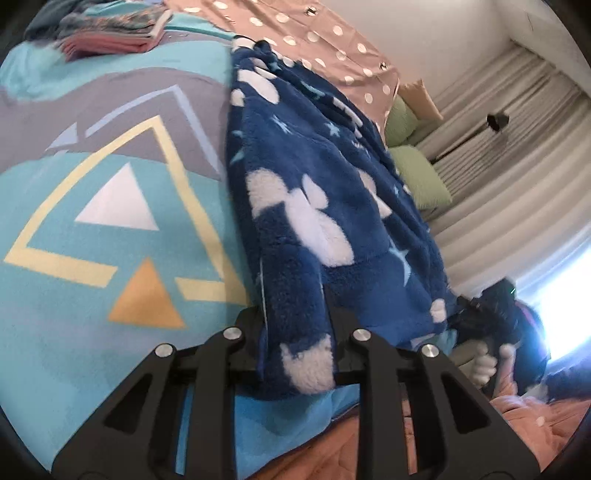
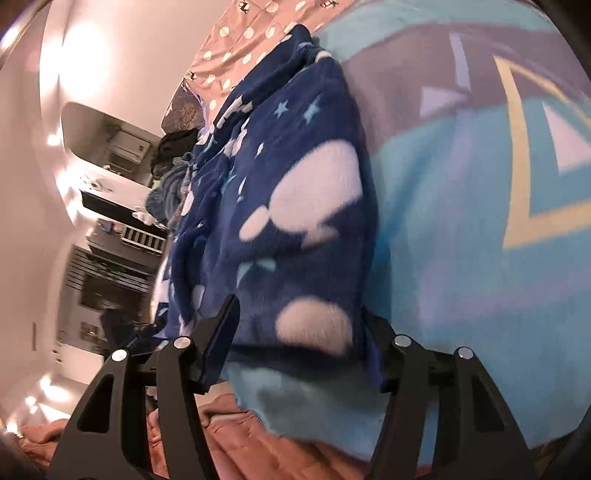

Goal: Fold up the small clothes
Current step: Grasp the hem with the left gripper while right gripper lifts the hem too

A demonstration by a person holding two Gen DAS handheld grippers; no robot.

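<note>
Left tool (image 1: 295, 332): closed on a lower edge of the blue fleece garment (image 1: 325, 206), fabric pinched between its fingers at bottom centre of the left wrist view. Right tool (image 2: 295, 332): jaws stand wider, the garment's hem bunched between them — whether they actually clamp it cannot be told. The garment hangs over the turquoise patterned blanket (image 1: 110, 240) on the bed; folded clothes (image 1: 110, 33) sit upper left. Judgement: thick, soft, light, not slippery — it will sag and bulk at folds. Best held at hem corners or seams, pinching all layers.
</note>
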